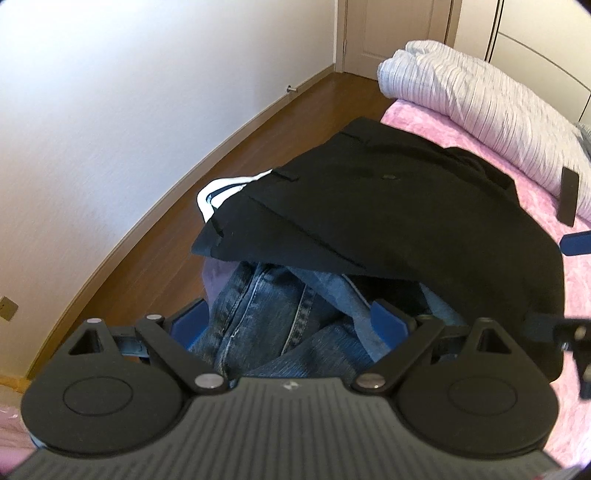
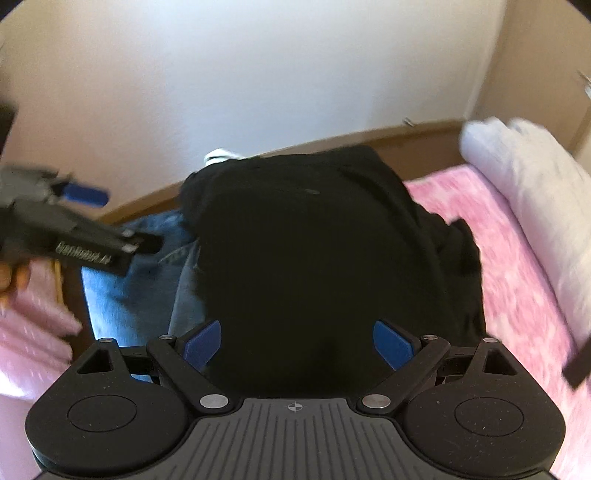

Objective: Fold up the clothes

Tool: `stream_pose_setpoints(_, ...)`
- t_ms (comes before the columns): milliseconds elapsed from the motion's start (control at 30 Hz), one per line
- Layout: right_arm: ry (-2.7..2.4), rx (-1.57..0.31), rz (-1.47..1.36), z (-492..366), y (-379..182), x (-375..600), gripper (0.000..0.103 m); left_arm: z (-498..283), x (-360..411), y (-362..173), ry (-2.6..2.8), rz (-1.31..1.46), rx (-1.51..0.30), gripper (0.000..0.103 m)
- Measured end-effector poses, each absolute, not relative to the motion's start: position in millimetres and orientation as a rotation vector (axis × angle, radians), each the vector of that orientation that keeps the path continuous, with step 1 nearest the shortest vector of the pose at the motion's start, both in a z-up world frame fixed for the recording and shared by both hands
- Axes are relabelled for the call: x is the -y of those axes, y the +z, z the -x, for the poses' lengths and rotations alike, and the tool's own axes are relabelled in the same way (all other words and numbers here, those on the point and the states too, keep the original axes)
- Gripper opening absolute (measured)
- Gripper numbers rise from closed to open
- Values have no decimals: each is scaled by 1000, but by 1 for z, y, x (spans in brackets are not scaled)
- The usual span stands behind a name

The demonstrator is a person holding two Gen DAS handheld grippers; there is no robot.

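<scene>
With both our left tongs (image 1: 291, 321) and right tongs (image 2: 297, 343) spread wide and gripping nothing, the black trousers (image 1: 388, 214) lie just ahead atop the jeans (image 1: 266, 317), so a careless pinch could grab both layers.

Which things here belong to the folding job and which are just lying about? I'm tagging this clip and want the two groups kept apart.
Part of the job:
black trousers, top of the pile
blue jeans, beneath them
white-striped garment, peeking out behind
left gripper, open
right gripper, open

Just lying about:
rolled striped duvet
pink bed cover
door
wooden floor
</scene>
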State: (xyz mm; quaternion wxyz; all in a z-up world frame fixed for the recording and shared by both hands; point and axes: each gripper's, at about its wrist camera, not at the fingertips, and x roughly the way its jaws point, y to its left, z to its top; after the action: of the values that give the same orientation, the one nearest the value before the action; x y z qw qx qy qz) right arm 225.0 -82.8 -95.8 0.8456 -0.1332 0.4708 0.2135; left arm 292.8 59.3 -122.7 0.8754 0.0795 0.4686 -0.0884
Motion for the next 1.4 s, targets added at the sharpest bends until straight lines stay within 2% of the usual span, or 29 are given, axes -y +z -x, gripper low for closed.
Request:
stream_pose_setpoints(300, 479, -957, 377, -227, -127, 61, 92, -305, -67, -134, -189, -199, -987, 92)
stream_pose_setpoints(467, 439, -939, 439, -236, -142, 53, 91, -324, -87, -140, -214, -121, -984, 92)
stream_pose_setpoints(500, 437, -938, 448, -238, -146, 52, 71, -330, -92, -142, -223, -89, -987, 92)
stream_pose_setpoints(533, 435, -938, 458, -240, -149, 52, 63, -335, -96, -143, -228, -68, -985, 92)
stream_pose_setpoints(700, 423, -914, 459, -237, -148, 59, 34, -356, -107, -150, -264, -65, -949, 92)
stream_pose_setpoints(800, 408, -884, 425, -233, -134, 72, 23, -362, -104, -153, -326, -147, -905, 92)
stream_pose_setpoints(1067, 319, -820, 329, -225, -79, 122, 13, -369, -113, -155, -470, -122, -873, 93)
stream_pose_setpoints(1100, 311, -832, 329, -222, -79, 129, 9, -369, -115, -156, -474, -108, -879, 93)
stream_pose_setpoints(1167, 302, -872, 341, -215, -85, 140, 7, -371, -117, -160, -473, -91, -895, 93)
stream_pose_setpoints(1400, 332, -942, 413, -198, -99, 139, 9, -384, -120, -178, -455, -63, -942, 93)
